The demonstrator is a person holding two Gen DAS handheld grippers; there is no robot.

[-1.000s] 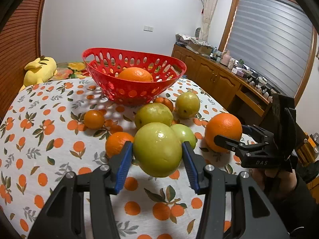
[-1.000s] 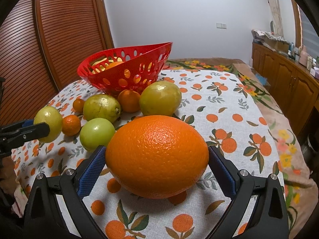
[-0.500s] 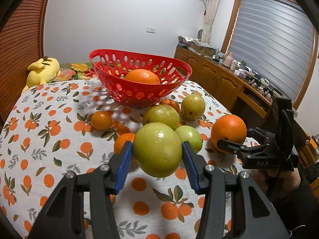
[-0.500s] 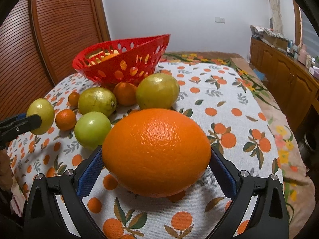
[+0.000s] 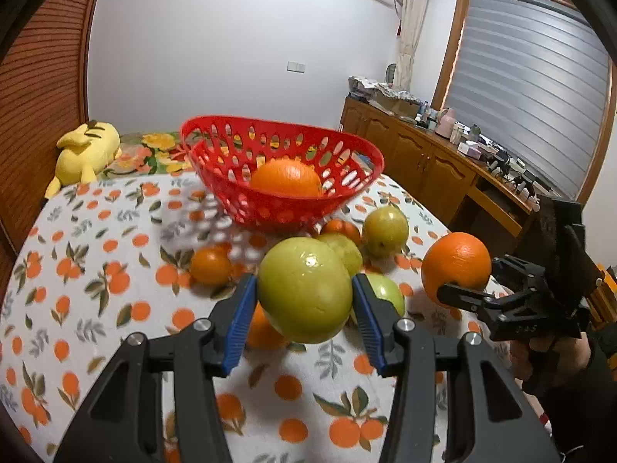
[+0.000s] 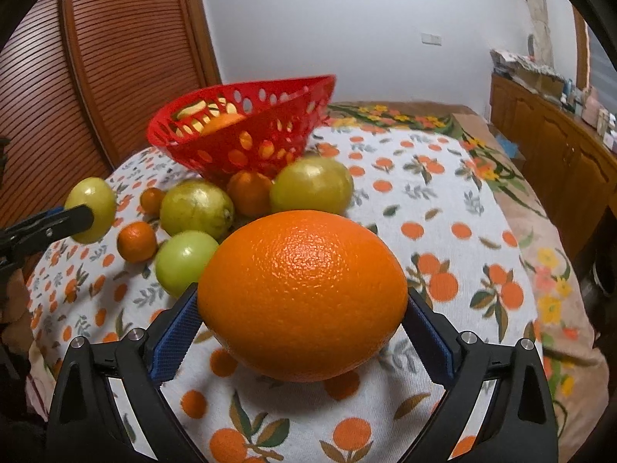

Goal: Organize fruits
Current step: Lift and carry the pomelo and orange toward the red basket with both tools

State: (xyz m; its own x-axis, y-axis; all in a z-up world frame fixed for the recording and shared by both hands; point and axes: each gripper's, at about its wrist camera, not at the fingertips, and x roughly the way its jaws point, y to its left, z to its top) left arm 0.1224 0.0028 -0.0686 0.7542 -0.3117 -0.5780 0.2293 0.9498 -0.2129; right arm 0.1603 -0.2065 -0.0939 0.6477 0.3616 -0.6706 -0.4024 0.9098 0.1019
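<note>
My left gripper (image 5: 304,308) is shut on a green-yellow round fruit (image 5: 304,289) and holds it above the table; it also shows in the right wrist view (image 6: 91,208). My right gripper (image 6: 302,328) is shut on a large orange (image 6: 302,295), held above the table; it also shows in the left wrist view (image 5: 456,262). A red perforated basket (image 5: 285,208) stands ahead with one orange (image 5: 286,177) inside; it also shows in the right wrist view (image 6: 246,131).
Several green fruits (image 6: 196,210) and small oranges (image 6: 137,241) lie on the orange-print tablecloth (image 5: 100,308) in front of the basket. A yellow plush toy (image 5: 86,152) lies at the far left. A wooden sideboard (image 5: 435,166) runs along the right.
Both grippers have risen with their fruits. The basket now sits lower and nearer in both views.
</note>
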